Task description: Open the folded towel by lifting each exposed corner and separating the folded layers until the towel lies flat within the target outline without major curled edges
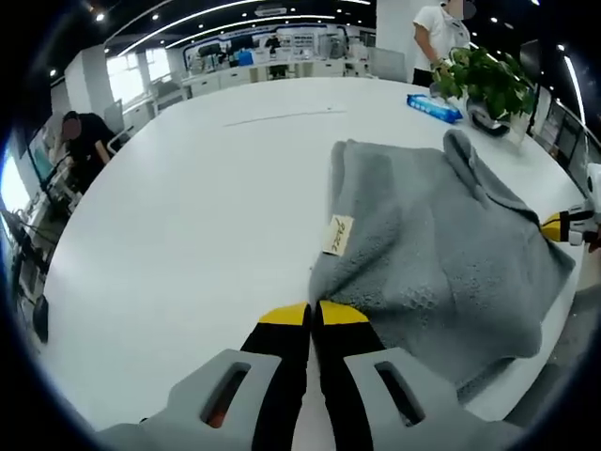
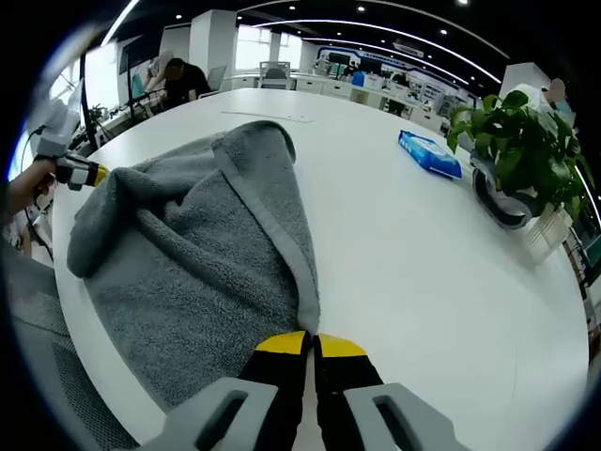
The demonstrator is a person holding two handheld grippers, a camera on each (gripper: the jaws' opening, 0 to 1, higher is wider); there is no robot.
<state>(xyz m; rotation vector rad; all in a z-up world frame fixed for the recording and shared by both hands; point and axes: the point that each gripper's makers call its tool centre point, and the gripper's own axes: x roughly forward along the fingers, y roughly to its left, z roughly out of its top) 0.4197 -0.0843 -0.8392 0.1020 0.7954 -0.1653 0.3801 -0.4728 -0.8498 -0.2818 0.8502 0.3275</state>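
Observation:
A grey terry towel (image 1: 432, 244) lies bunched on the white round table (image 1: 188, 216), part of it hanging over the near edge. It carries a small cream label (image 1: 338, 235). My left gripper (image 1: 313, 315) is shut, with a towel corner pinched at its yellow tips. The right gripper (image 1: 566, 226) enters from the right, holding the towel's far edge. In the right gripper view the towel (image 2: 197, 254) rises in a fold, and my right gripper (image 2: 310, 343) is shut on its hemmed corner. The left gripper (image 2: 83, 172) grips the opposite end, a hand (image 2: 23, 193) behind it.
A potted plant (image 2: 516, 150) and a blue packet (image 2: 429, 153) stand on the far side of the table. A thin line (image 1: 282, 116) is marked on the tabletop. One person (image 1: 441, 38) stands beyond the table, another (image 1: 84, 141) bends at a desk.

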